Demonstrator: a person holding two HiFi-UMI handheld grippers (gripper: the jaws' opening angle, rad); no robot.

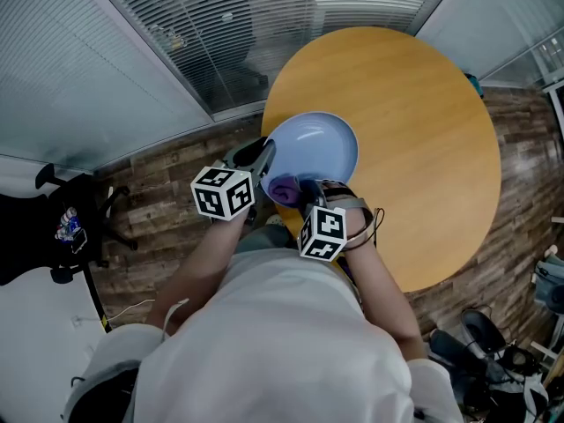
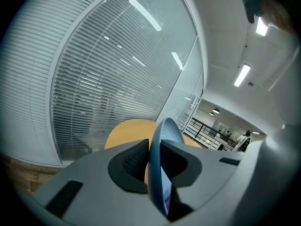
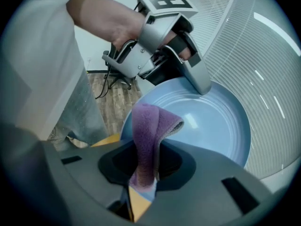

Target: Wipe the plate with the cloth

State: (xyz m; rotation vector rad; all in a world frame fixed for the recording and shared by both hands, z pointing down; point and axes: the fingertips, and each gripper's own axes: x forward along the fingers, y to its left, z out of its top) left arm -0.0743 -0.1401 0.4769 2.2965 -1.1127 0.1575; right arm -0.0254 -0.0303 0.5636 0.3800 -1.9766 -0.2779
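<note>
A light blue plate is held tilted over the near left edge of the round wooden table. My left gripper is shut on the plate's left rim; the left gripper view shows the plate edge-on between the jaws. My right gripper is shut on a purple cloth at the plate's near edge. In the right gripper view the cloth stands folded up between the jaws, in front of the plate, with the left gripper clamped on the rim beyond.
Window blinds run behind the table. A dark wood floor surrounds it. A black chair stands at the left, and bags and cables lie at the lower right.
</note>
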